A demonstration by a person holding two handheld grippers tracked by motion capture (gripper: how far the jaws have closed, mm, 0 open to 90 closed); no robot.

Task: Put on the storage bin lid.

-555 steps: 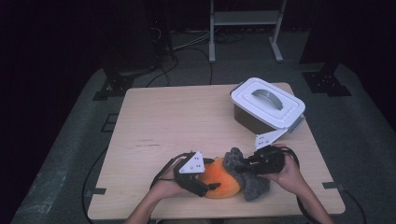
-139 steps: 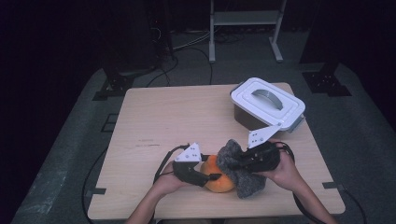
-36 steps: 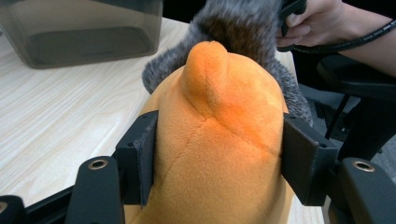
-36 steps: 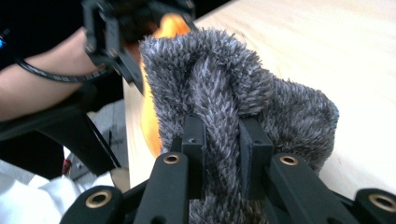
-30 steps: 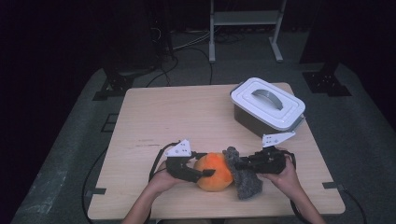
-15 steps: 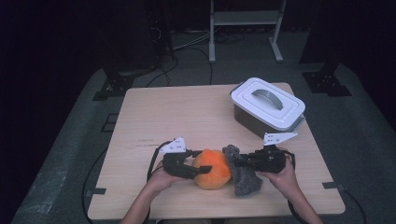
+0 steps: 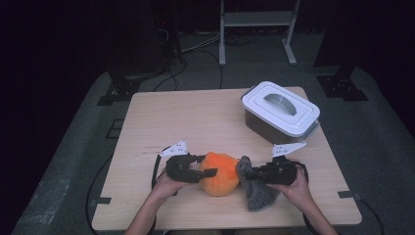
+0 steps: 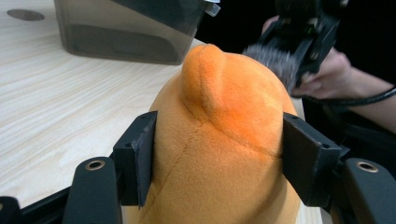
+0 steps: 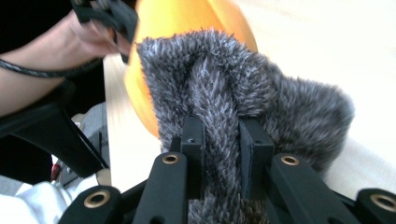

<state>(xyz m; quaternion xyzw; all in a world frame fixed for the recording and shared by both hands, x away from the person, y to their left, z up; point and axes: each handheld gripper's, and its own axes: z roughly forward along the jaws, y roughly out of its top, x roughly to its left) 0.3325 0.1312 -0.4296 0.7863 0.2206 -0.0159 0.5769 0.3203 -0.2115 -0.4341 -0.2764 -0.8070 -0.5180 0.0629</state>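
An orange plush toy lies near the table's front edge, with a grey furry piece hanging off its right side. My left gripper grips the orange plush from the left, its jaws pressed on both flanks. My right gripper comes from the right and is shut on a fold of the grey fur. In the right gripper view the orange plush sits just behind the grey fur. In the left gripper view the right gripper shows beyond the plush with grey fur in it.
A grey lidded box with a white lid and handle stands at the table's back right. The wooden table has bare surface at left and centre. Cables trail from both grippers over the front edge.
Both hands have shifted slightly left over the last second, carrying the orange plush and the grey fur with them. The grips have held.
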